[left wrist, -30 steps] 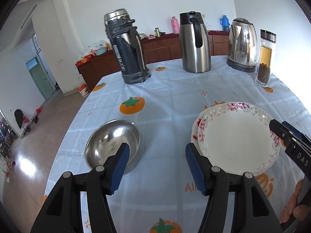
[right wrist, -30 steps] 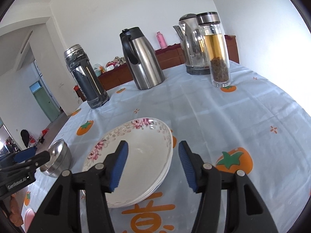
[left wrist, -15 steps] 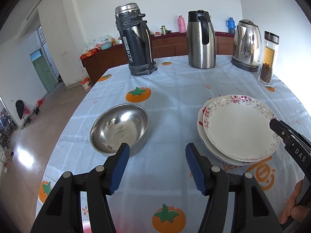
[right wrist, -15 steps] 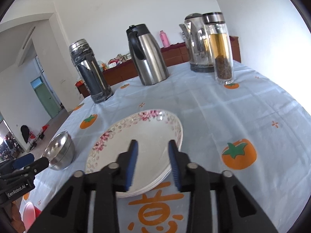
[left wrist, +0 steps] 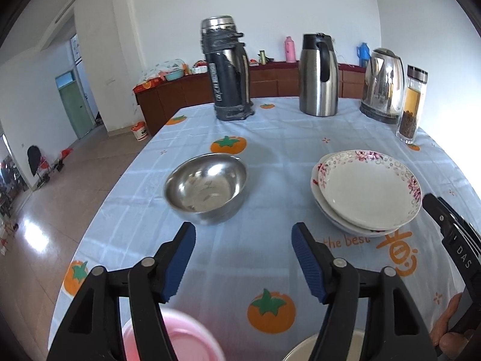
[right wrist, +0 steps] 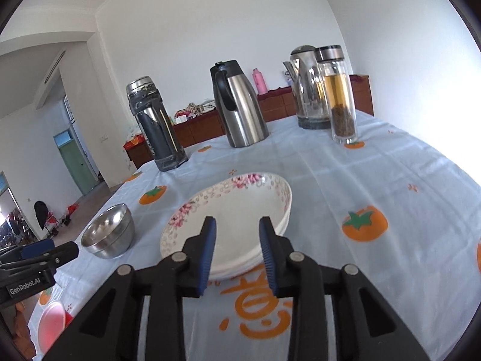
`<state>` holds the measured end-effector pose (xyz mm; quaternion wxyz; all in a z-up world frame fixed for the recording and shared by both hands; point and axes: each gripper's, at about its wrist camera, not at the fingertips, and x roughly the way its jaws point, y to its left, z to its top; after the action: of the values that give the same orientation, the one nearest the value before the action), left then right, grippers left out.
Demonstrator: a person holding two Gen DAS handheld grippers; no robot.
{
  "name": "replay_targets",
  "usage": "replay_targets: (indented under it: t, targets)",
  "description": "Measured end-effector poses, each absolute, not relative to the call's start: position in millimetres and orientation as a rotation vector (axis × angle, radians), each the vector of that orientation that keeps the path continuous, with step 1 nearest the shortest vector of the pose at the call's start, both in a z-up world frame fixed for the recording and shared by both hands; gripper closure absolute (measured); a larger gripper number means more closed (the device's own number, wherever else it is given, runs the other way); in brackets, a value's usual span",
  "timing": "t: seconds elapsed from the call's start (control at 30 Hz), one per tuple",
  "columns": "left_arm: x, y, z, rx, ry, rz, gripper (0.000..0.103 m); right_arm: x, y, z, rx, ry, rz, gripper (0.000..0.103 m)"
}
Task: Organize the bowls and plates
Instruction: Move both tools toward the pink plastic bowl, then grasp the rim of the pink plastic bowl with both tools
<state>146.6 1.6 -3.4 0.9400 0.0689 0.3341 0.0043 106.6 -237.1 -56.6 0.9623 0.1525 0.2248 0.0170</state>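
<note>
A stack of white floral plates (left wrist: 365, 191) sits on the tablecloth, right of a steel bowl (left wrist: 206, 188). My left gripper (left wrist: 242, 242) is open and empty, hovering above the table short of both. A pink bowl (left wrist: 173, 344) and a pale dish rim (left wrist: 303, 347) lie under it at the near edge. In the right wrist view the plates (right wrist: 228, 219) lie just ahead of my right gripper (right wrist: 237, 233), which is partly open and empty above their near rim. The steel bowl (right wrist: 108, 231) and the left gripper (right wrist: 49, 248) show at left.
At the table's far side stand a dark thermos (left wrist: 227, 69), a steel carafe (left wrist: 318, 75), an electric kettle (left wrist: 383, 85) and a glass tea bottle (left wrist: 412, 105). The table edge drops to the floor at left (left wrist: 99, 198). A red bowl (right wrist: 52, 325) sits at the near left.
My left gripper has pulled back and risen, bringing the pink bowl and dish rim into view. My right gripper narrowed its jaws, then reopened a little, and drew back from the plates.
</note>
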Motion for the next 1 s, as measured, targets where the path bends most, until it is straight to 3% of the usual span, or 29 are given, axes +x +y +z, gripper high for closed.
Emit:
replay_targets:
  t: [0.47, 0.63, 0.87, 1.0]
  targets:
    - [84, 101, -11, 0.091, 0.658, 0.092, 0.034, 34, -198, -55, 0.368, 0.452, 0.098, 0.072]
    - [74, 131, -18, 0.066, 0.676, 0.107, 0.034, 23, -155, -46, 0.328, 0.478, 0.194, 0.059]
    - [73, 167, -29, -0.001, 0.72, 0.115, 0.033, 26, -99, -41, 0.265, 0.57, 0.337, 0.055]
    - [71, 181, -33, -0.041, 0.742, 0.094, 0.025, 31, -82, -43, 0.248, 0.619, 0.38, 0.052]
